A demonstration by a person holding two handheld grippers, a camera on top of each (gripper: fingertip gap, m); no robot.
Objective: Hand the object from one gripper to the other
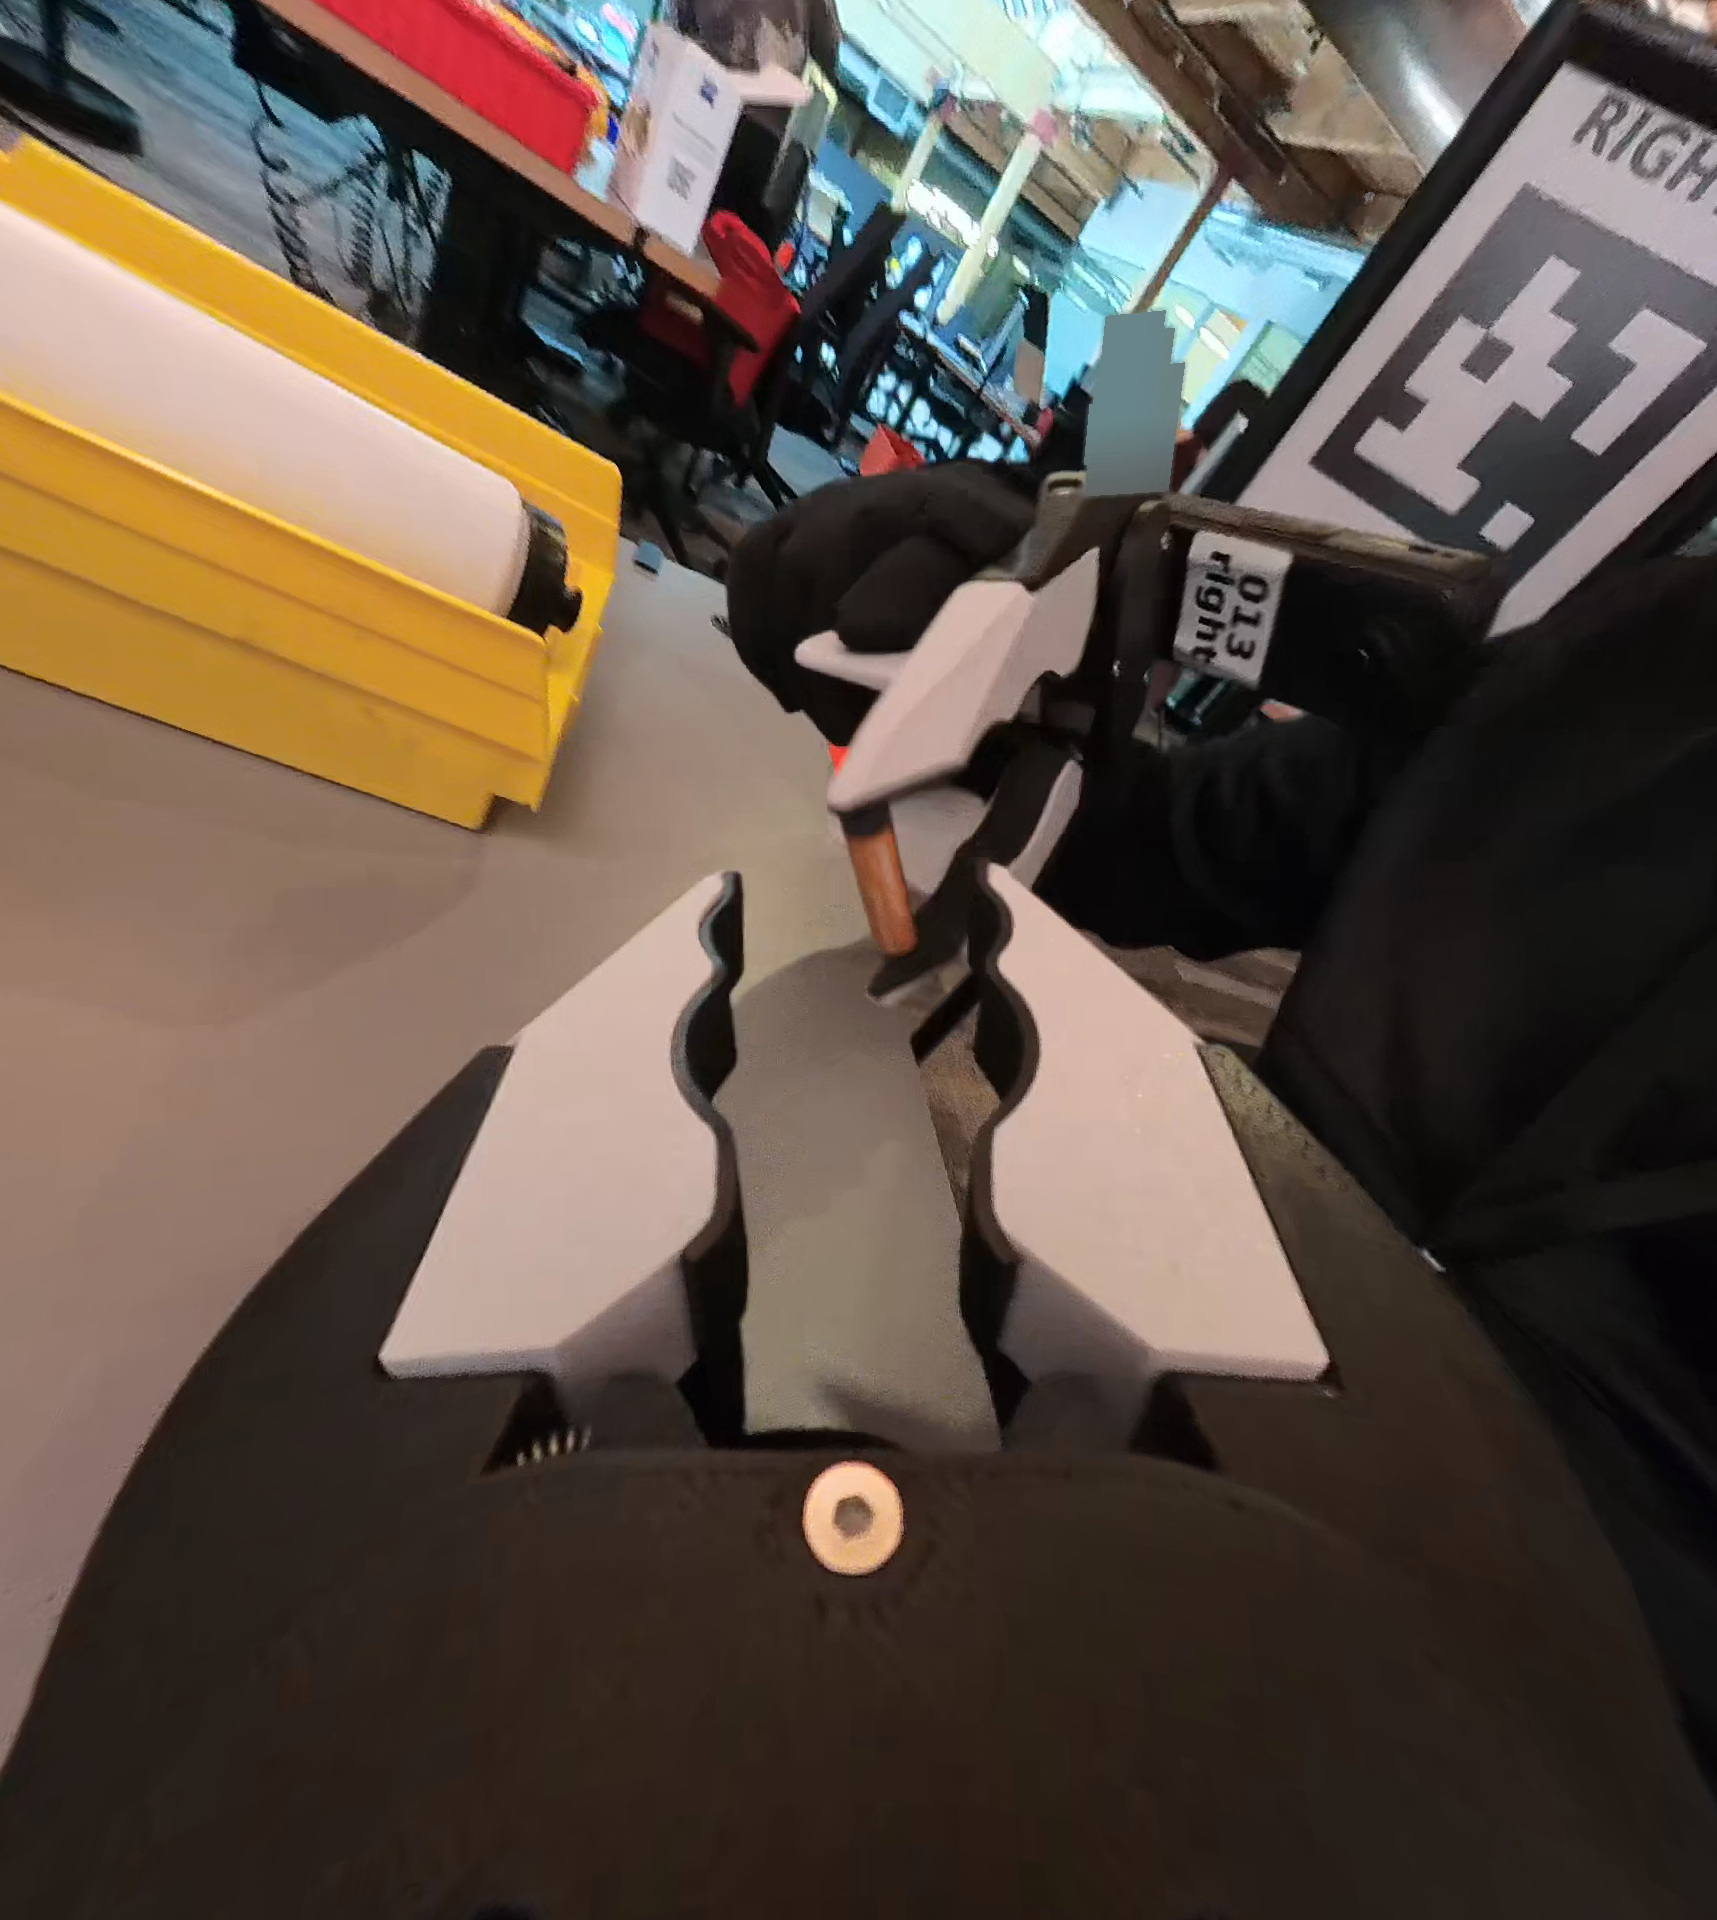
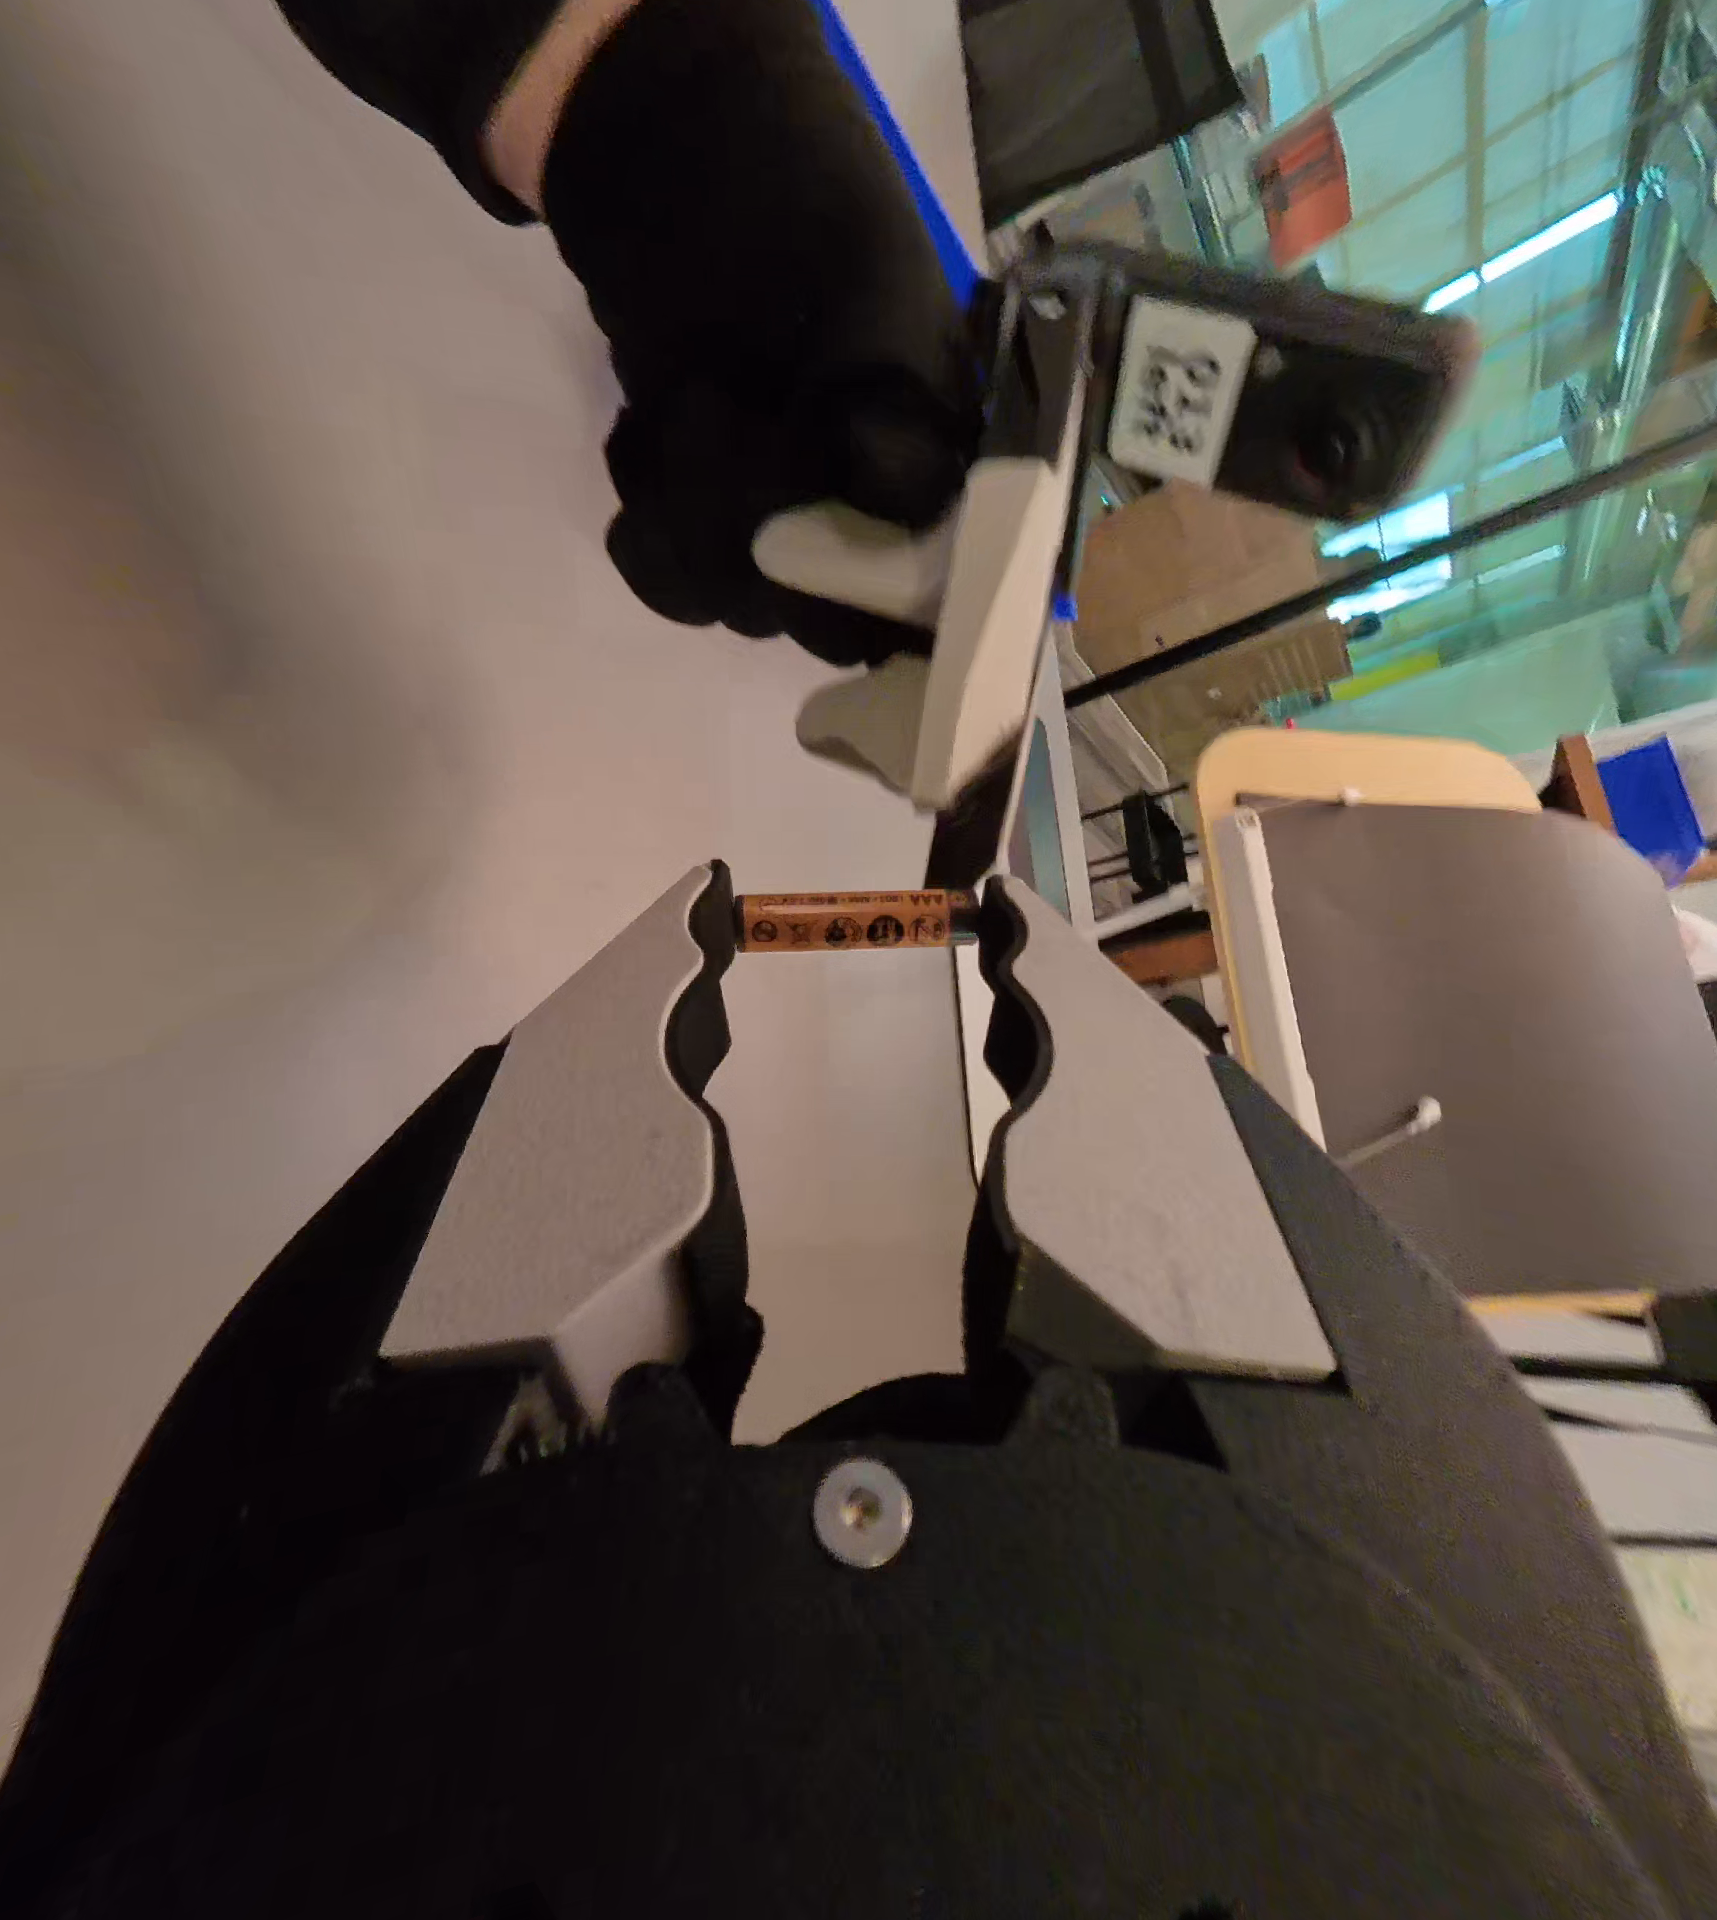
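One battery [image 2: 856, 921] in play, copper-coloured, pinned end to end between the tips of the right claw [image 2: 854, 914]. Its long axis runs straight across the gap from one finger to the other, so the claw presses on the two end caps and the whole side wall is bare.

From the left wrist view the same battery [image 1: 883, 886] hangs just past the far tips of the left claw [image 1: 859, 914], slightly right of the gap's centre line and tilted, top end far-left, bottom end near-right. It is clear of the grey table [image 1: 210, 935].

Left claw is parted to a medium gap with nothing in it. In the right wrist view it sits just beyond the battery, fingers pointing down toward it, not touching.

Judgement: the handover turns on axis alignment. The only free grip surface is the barrel, so the left fingers need to close across it, square to the battery's length. The left claw is already the near one, so little travel is needed. An end-cap pinch is shaky and a nudge could pop it out.

Yellow bin [image 1: 241, 623] with a white roll [image 1: 210, 416] sits far left, out of the way.
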